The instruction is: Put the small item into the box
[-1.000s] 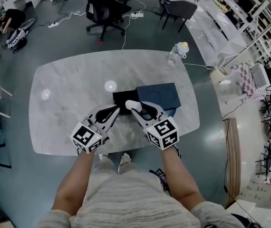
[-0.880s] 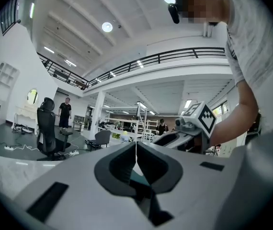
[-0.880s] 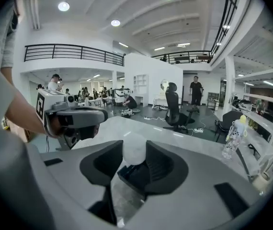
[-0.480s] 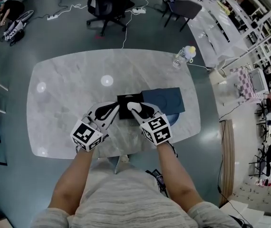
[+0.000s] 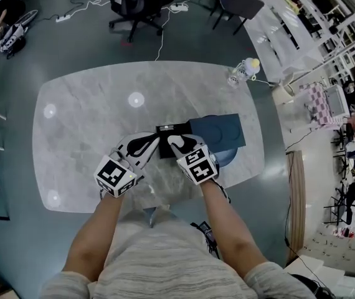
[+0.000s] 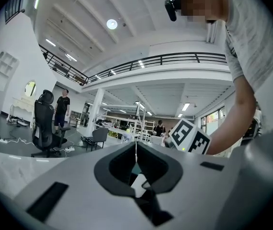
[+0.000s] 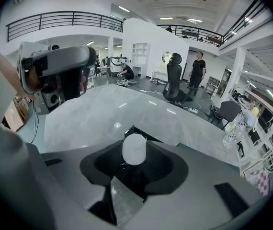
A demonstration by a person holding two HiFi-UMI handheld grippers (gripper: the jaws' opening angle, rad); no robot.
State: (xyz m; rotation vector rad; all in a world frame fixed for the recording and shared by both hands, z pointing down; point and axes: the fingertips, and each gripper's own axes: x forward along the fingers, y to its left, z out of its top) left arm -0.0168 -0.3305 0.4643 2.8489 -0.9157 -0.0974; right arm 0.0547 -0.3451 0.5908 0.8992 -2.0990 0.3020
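Observation:
The small item (image 7: 135,148) is a round white thing, and my right gripper (image 7: 135,151) is shut on it, tilted steeply down. In the head view that gripper (image 5: 173,141) hangs over the near edge of the open black box (image 5: 172,129) in the middle of the marble table (image 5: 84,117). The box's dark blue lid (image 5: 218,129) lies against its right side. My left gripper (image 5: 154,141) points level at the box's left edge. Its jaws meet in a thin seam in the left gripper view (image 6: 136,148), with nothing held. The box's inside is mostly hidden by both grippers.
A clear bottle with a yellow cap (image 5: 243,71) stands at the table's far right edge. Office chairs (image 5: 137,2) and cables sit on the floor beyond the table. People stand far off in the hall (image 7: 196,71).
My right gripper has sunk and tipped further down over the black box, still carrying the white item. My left gripper has slid a little closer to the box.

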